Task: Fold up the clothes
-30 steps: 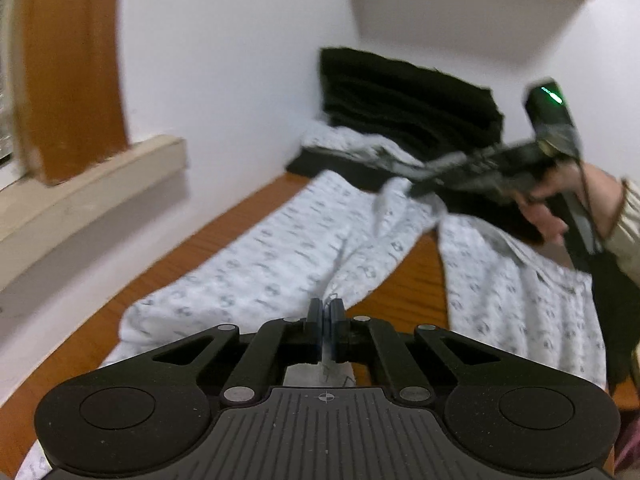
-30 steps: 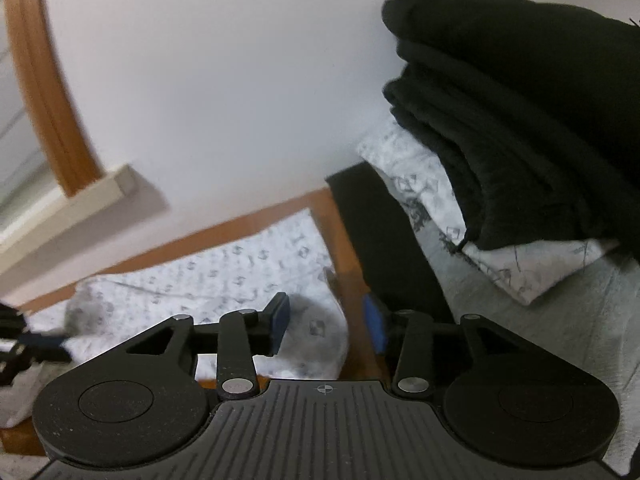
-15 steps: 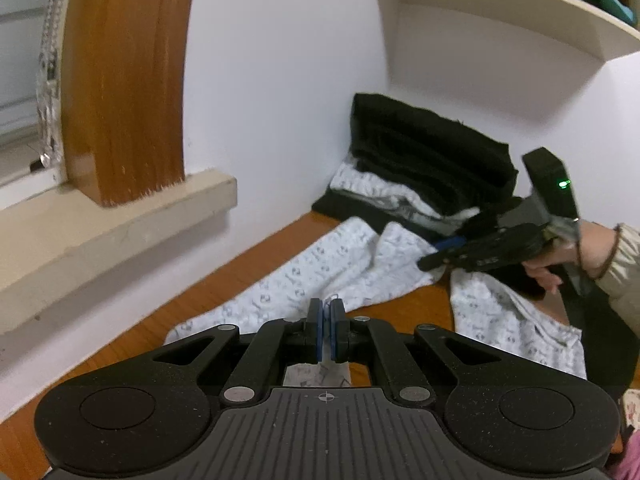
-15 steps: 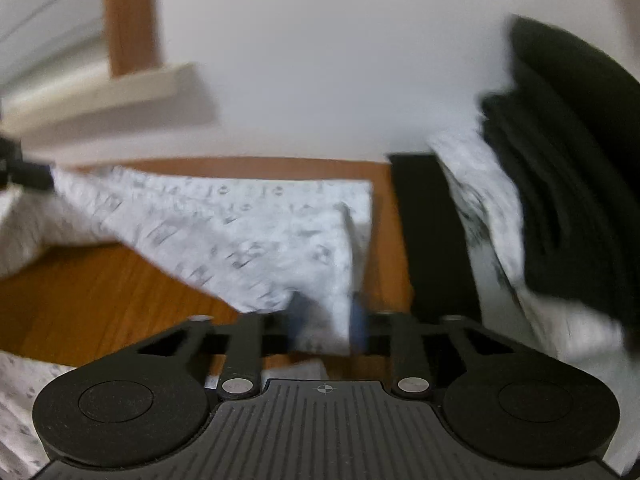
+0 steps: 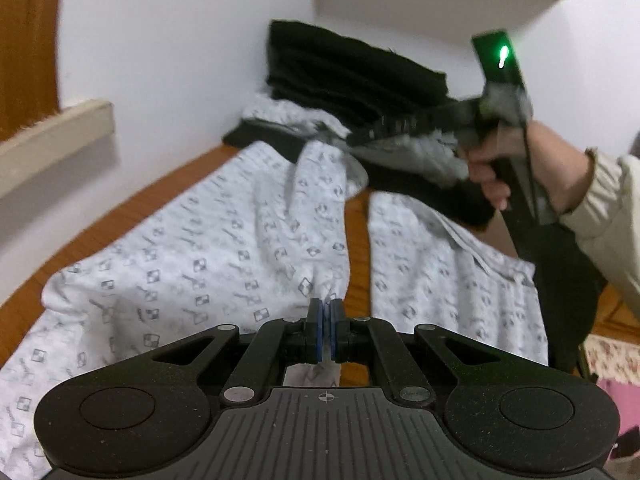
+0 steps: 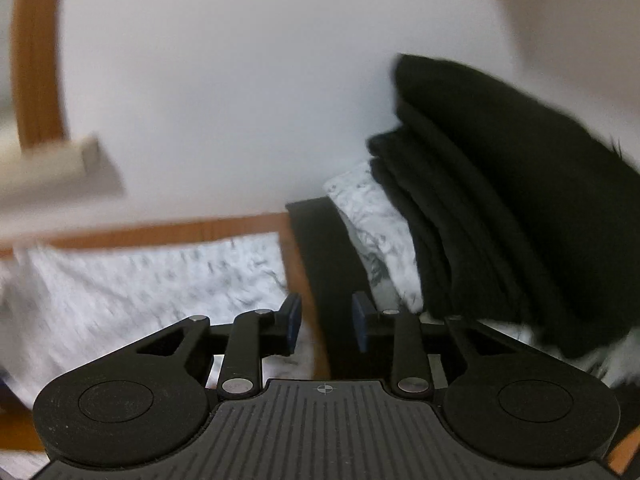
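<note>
A wooden table (image 5: 360,236) against a white wall carries the patterned white garment (image 5: 208,252), spread flat across most of it. At the far corner sits a stack of folded clothes (image 5: 352,76), black on top. From the right, a sleeved arm reaches in over the table; the hand (image 5: 516,160) grips the right gripper (image 6: 325,322) level, pointing at the stack, with its fingers apart and nothing between them. The left gripper (image 5: 327,332) is low over the near edge, fingers pressed together on a fold of the garment.
</note>
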`<state>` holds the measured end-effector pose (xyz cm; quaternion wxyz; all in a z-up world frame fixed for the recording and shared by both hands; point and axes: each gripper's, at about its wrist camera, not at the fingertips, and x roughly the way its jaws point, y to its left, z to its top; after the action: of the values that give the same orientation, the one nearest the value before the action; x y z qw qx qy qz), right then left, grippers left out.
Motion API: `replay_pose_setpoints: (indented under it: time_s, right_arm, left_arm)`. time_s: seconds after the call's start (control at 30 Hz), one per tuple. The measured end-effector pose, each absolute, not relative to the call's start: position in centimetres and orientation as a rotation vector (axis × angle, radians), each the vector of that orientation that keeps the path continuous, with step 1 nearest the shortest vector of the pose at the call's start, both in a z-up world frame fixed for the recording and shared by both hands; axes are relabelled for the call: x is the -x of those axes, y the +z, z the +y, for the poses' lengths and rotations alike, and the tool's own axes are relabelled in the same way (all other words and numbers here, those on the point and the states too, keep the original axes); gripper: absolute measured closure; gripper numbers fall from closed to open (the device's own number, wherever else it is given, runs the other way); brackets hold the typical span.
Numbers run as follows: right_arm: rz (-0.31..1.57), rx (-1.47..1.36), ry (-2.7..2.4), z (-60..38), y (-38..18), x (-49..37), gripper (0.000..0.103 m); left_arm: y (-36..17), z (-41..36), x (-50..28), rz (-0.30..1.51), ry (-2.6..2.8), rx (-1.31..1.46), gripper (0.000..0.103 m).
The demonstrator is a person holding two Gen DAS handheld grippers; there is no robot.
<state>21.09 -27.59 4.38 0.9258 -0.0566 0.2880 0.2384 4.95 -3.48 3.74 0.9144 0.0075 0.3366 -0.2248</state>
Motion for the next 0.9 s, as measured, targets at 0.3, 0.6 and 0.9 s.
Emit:
replay_pose_setpoints:
  time_s: [0.3,0.6,0.9]
  right_arm:
    - [0.769,-0.17,0.501,-26.5,3.3,-23.6,0.052]
    - [0.834,-0.1,0.437,-24.0,1.4,-24.7,0.052]
    - [0.79,-0.122,0.471,-24.2,3.4,-23.6,0.054]
  left_arm:
    - [3.2,-2.9,-5.4,0.724,-0.467,-0.003,0.099]
    - [2.5,-2.8,-5.2,0.733,-0.462,-0.002,0.099]
    - [2.5,-2.8,-5.3,0.731,-0.464,-0.007,0.099]
